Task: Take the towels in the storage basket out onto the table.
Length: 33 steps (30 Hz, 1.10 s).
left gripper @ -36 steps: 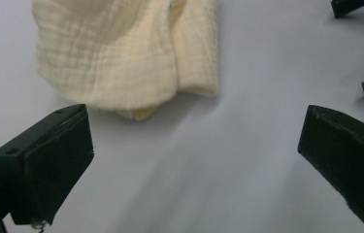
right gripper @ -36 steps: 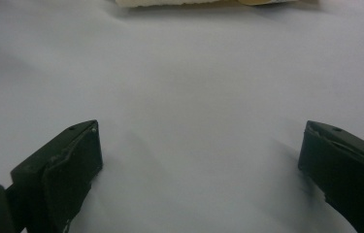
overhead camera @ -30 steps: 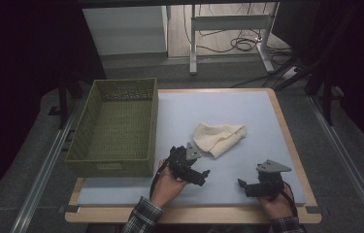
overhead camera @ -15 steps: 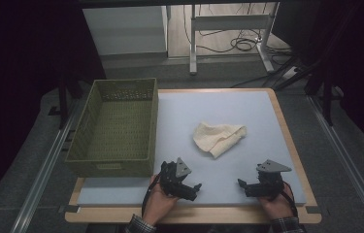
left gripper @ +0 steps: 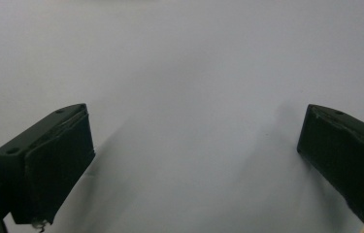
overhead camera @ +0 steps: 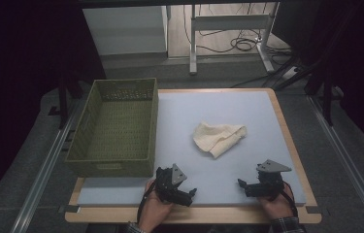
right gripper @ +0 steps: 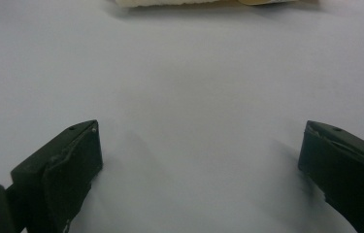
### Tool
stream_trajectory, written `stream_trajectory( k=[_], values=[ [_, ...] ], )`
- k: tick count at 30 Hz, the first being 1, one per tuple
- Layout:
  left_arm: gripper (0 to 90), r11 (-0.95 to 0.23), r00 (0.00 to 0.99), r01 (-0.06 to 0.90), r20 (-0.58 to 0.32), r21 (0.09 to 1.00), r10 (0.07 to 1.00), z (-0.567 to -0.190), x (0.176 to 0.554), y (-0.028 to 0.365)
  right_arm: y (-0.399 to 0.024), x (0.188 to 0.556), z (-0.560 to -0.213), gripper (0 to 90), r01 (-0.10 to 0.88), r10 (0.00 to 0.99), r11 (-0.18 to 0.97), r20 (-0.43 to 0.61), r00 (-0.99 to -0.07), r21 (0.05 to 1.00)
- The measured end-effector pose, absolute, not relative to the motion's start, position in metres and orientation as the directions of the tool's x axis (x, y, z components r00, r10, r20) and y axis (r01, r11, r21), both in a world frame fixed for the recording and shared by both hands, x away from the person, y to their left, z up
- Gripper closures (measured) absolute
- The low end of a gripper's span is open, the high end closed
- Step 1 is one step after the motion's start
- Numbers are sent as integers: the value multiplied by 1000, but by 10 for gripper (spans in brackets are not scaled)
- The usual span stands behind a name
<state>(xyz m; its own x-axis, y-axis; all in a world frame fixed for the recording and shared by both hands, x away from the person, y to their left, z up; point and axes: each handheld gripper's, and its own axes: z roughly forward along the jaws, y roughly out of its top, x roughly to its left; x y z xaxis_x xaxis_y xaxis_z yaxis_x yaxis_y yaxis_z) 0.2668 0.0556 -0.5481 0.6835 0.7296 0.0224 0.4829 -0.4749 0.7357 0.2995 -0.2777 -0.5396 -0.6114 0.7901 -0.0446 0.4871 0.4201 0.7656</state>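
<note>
Currently the tabletop [overhead camera: 247, 104] carries a green wicker basket [overhead camera: 114, 127] at its left and a crumpled cream cloth [overhead camera: 217, 138] near its centre. Left gripper [overhead camera: 190, 193] and right gripper [overhead camera: 241, 185] rest at the near edge, well apart from the cloth, each with jaws spread wide and holding nothing.

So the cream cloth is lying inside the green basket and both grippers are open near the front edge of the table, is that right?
Not quite. The high view shows the cream cloth lying on the blue mat, right of the green basket, not inside it. Both the left gripper and the right gripper are open near the front edge.
</note>
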Motion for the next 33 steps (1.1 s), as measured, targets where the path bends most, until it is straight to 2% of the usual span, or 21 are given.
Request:
stream_trajectory(
  k=[9,16,27,33],
  values=[
    [0,-479,677,515,6,711,736,-544,277,52,-277,302,-537,18,499,779,443,-45,-625,745],
    [68,-442,677,504,-21,742,736,-529,300,44,-276,306,-533,52,521,788,441,-38,-614,730],
    [342,-458,716,450,-4,766,698,-515,334,20,-267,322,-520,297,497,742,452,-4,-670,741],
    [535,-457,721,443,-3,771,693,-513,351,15,-250,332,-515,458,466,696,478,3,-718,744]
  ],
)
